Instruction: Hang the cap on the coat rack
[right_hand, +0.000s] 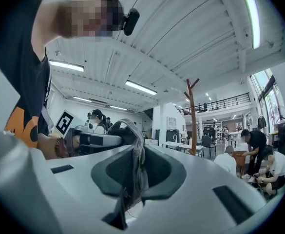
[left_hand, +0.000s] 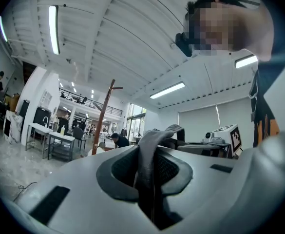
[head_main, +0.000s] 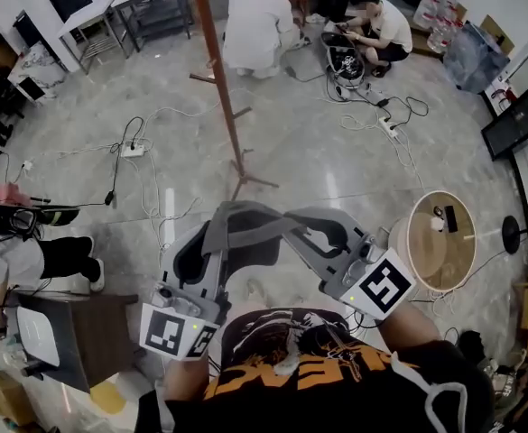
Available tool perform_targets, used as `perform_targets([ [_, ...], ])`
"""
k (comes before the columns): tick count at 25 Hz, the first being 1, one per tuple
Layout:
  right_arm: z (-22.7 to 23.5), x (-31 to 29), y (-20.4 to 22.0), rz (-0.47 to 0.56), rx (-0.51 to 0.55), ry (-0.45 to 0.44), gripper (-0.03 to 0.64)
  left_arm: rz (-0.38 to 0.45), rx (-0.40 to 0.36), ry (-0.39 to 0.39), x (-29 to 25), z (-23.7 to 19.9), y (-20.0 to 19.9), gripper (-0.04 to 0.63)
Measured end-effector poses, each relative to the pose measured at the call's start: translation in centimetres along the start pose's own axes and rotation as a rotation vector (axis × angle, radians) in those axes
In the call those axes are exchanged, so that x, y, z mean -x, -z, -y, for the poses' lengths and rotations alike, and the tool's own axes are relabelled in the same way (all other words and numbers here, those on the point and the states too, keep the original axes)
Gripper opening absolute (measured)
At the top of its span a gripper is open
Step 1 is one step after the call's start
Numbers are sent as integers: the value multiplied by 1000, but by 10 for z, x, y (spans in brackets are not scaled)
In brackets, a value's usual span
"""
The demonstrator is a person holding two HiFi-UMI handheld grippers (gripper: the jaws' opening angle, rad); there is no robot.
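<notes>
Head view: left gripper (head_main: 217, 237), right gripper (head_main: 304, 230) both clamped on grey cap (head_main: 254, 221).

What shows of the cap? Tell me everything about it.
The cap is soft grey fabric, with a curved strap arching at its top. It is held in the air between the left gripper and the right gripper, each shut on a fold of it. Nothing else touches it. The brown coat rack stands ahead on the floor, apart from it.
</notes>
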State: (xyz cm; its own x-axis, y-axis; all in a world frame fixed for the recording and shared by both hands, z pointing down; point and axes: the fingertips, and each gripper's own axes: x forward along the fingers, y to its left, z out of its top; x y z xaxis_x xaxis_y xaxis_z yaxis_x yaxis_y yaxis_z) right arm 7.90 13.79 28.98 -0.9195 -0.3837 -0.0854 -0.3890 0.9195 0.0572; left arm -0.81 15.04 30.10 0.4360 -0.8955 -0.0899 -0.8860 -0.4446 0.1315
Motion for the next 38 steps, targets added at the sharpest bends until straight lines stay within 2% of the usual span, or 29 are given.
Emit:
perform_targets([
  [6,5,-69,7,-22,29,47,55,26,4,53,-12,-68,-1,69],
  [11,20,-108,18,-24,19,87,55,25,-4,86,-30,-109,3,69],
  [18,65,-138,33,-41,-12,71,54,-1,-17,68,-74,-146,12,67],
  [26,121,-136,24,20,-36,6,54,-13,-88,26,-131,-141,5,67],
  [31,157,-140,31,40,-64,-44,54,-30,-93,-18,-162,-146,12,67],
  [38,189,-156,53,-7,-77,-72,54,-46,-96,-43,-188,-169,28,67],
])
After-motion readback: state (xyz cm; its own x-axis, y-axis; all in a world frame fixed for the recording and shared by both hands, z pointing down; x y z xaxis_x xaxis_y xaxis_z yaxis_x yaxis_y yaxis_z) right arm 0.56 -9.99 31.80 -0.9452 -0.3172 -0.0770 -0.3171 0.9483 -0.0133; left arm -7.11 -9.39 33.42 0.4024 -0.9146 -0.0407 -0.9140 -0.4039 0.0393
